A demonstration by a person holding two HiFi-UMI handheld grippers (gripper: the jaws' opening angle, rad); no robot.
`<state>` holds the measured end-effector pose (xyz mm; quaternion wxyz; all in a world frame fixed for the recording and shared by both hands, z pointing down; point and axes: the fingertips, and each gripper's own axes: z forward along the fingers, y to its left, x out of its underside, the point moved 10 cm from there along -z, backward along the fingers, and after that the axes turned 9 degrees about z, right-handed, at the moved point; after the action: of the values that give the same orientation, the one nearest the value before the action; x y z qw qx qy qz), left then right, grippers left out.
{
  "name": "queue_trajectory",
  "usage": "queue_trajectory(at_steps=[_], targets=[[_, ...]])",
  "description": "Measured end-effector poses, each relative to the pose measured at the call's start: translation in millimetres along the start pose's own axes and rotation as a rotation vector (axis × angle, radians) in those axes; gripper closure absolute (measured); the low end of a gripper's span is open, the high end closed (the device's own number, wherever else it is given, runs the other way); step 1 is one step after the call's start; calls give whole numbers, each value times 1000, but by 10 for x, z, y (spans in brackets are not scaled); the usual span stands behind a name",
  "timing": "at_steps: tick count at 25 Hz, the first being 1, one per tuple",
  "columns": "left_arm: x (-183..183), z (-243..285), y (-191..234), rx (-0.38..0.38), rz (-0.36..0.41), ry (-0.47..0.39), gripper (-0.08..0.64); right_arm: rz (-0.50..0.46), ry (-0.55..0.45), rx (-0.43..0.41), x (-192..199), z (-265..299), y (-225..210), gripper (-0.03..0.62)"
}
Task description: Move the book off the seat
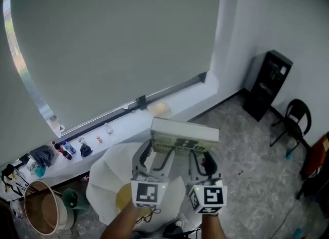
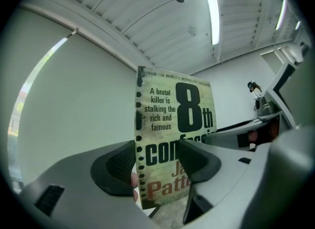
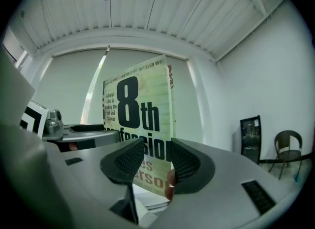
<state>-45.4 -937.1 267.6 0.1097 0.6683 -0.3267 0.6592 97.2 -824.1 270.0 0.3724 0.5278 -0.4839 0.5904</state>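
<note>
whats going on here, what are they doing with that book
A person holds a gripper in each hand. The left gripper and the right gripper are both shut on the lower part of one book. The book is up in the air, clear of the white seat below, and is not yet set down anywhere.

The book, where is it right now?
Centre of the head view, the book is held up between the left gripper and right gripper, above the white seat.
</note>
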Motion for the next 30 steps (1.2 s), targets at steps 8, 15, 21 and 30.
queue_trajectory(at_steps=[8,15,21,30], targets=[[-270,560,-1291,268,-42,-83,278,-15,-22,299,-231,-834,-1069,419],[-430,474,-1925,530,-123,-170,278,-52,-53,582,-289,-1647,-1128,419],[-599,-61,-2339,757,-110,-271,278,-75,-82,825,-230,-2553,-754,419],[-776,-958,-2965,1062,-159,-299,278,-46,-110,1141,-104,-3749,-182,419]])
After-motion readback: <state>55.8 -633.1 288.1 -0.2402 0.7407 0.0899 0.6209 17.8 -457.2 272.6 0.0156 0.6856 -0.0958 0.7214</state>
